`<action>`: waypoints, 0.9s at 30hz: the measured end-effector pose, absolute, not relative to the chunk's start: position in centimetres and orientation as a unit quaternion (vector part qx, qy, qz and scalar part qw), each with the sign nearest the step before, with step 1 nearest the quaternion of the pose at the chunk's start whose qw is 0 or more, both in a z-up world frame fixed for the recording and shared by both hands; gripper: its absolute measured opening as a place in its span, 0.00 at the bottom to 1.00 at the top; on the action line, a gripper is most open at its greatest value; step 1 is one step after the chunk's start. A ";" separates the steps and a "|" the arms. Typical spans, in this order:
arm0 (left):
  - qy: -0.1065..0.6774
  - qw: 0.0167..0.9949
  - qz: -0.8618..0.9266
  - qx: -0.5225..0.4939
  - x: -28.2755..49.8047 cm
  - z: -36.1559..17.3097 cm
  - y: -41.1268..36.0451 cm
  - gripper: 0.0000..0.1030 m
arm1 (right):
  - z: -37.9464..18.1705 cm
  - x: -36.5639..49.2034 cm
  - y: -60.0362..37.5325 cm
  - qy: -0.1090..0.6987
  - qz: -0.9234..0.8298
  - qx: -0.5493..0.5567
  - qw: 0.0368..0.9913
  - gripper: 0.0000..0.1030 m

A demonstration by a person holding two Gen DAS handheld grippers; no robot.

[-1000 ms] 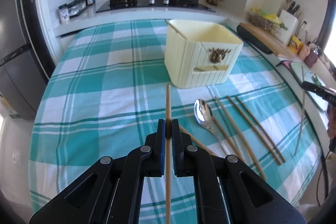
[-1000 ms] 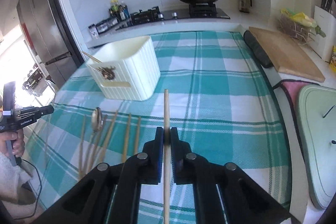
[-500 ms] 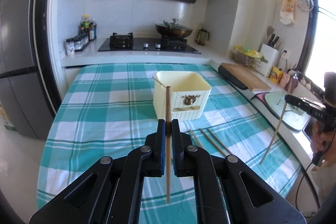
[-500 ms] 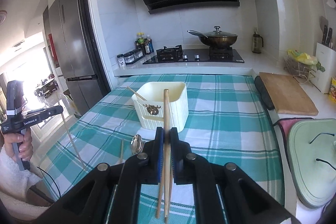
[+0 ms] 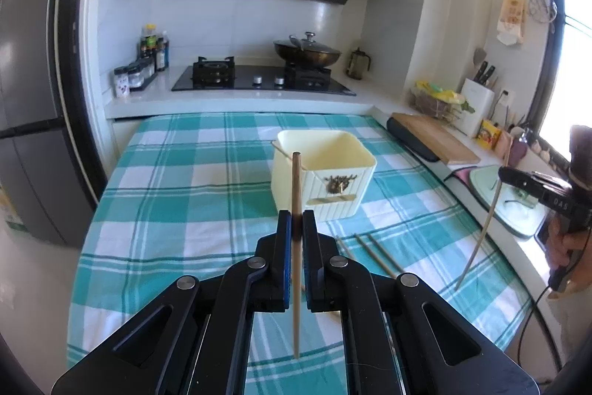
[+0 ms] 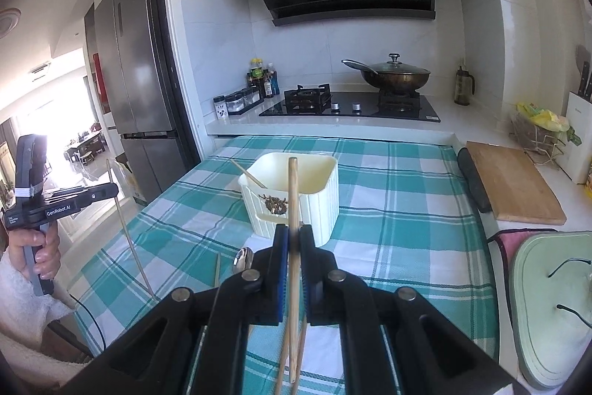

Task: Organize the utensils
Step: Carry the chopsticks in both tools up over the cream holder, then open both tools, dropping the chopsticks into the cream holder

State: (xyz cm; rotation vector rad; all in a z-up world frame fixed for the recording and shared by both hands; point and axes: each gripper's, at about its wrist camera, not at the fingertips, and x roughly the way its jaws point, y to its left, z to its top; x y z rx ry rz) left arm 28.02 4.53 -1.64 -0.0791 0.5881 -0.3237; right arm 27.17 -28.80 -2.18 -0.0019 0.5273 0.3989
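My left gripper is shut on a wooden chopstick held upright, high above the table. My right gripper is shut on another wooden chopstick, also upright. A cream ribbed utensil holder stands mid-table with one chopstick leaning in it; the holder also shows in the right wrist view. Loose chopsticks lie on the cloth near the holder. A metal spoon lies beside them. The right gripper shows at the right edge of the left wrist view; the left gripper at the left of the right wrist view.
A teal checked cloth covers the table. A stove with a lidded wok and spice jars sits behind. A wooden cutting board and a green board lie right. A fridge stands left.
Both grippers have risen from near the table and tilted up, each keeping its chopstick. The holder now looks farther and lower in both views.
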 end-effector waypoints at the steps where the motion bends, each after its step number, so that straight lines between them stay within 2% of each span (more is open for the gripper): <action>1: 0.286 0.943 -0.162 -0.041 28.3 -1.1 4.6 0.03 | -2.1 27.5 -28.7 0.260 0.197 -0.003 0.945 0.06; 5: 0.256 0.951 -0.164 -0.047 30.1 2.5 4.5 0.03 | -0.9 29.2 -28.0 0.249 0.197 -0.021 0.948 0.06; 10: 0.169 0.972 -0.147 -0.075 33.7 8.5 3.8 0.03 | 2.7 32.3 -26.4 0.197 0.199 -0.033 0.960 0.06; 14: 0.105 0.984 -0.110 -0.097 37.8 10.4 2.6 0.03 | 5.6 35.7 -24.7 0.133 0.203 -0.022 0.970 0.06; 16: 0.099 0.985 -0.094 -0.103 40.3 9.9 1.6 0.03 | 6.2 37.4 -23.8 0.097 0.202 -0.015 0.975 0.06; 19: 0.113 0.985 -0.083 -0.096 43.7 8.1 -0.1 0.03 | 5.8 40.1 -22.5 0.053 0.191 -0.018 0.980 0.06; 21: 0.142 0.982 -0.086 -0.086 46.0 6.2 -1.3 0.03 | 4.7 42.3 -21.7 0.060 0.185 -0.022 0.981 0.06; 27: 0.278 0.950 -0.117 -0.078 51.3 -0.6 -3.7 0.03 | -0.9 49.7 -20.3 0.207 0.182 -0.030 0.961 0.06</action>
